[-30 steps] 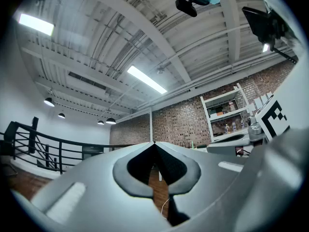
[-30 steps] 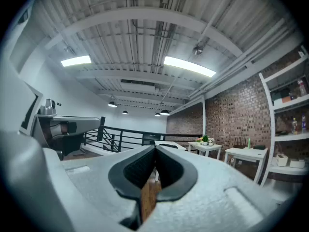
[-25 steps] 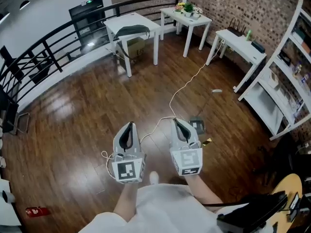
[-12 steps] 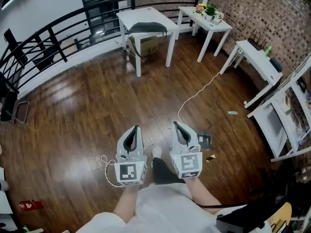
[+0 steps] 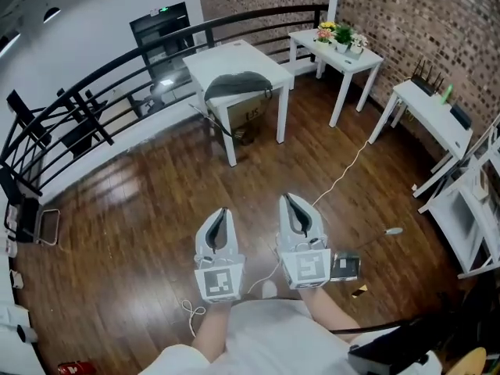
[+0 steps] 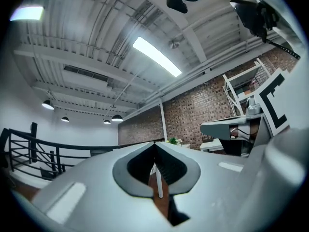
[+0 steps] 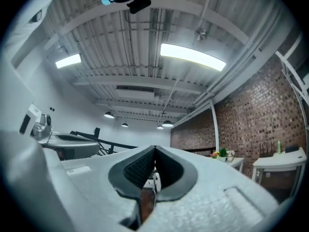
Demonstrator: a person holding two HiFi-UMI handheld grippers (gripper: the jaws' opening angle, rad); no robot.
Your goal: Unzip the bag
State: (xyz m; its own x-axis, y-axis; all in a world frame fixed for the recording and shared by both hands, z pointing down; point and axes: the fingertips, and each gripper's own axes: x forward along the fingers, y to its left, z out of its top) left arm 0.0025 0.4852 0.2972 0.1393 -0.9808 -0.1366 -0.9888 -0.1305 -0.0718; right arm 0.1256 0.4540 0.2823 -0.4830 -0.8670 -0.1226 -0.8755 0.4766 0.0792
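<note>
A dark grey bag (image 5: 237, 85) lies on the near edge of a white table (image 5: 230, 56) across the room, far beyond both grippers. My left gripper (image 5: 221, 212) is held out over the wooden floor, shut with nothing in it. Beside it, my right gripper (image 5: 290, 200) is also shut and empty. In the left gripper view the left gripper (image 6: 155, 147) points up at the ceiling and brick wall, its jaws together. The right gripper (image 7: 154, 152) looks the same in the right gripper view. The bag's zip cannot be made out from here.
A cardboard box (image 5: 250, 116) sits under the table. A black railing (image 5: 94, 92) curves along the left. White side tables (image 5: 337, 49) and a shelf (image 5: 469, 209) line the brick wall. A white cable (image 5: 344, 174) and a small dark device (image 5: 344, 266) lie on the floor.
The whole view has moved forward and the table with the bag is nearer and more central. Both grippers stay shut, side by side in front of the body.
</note>
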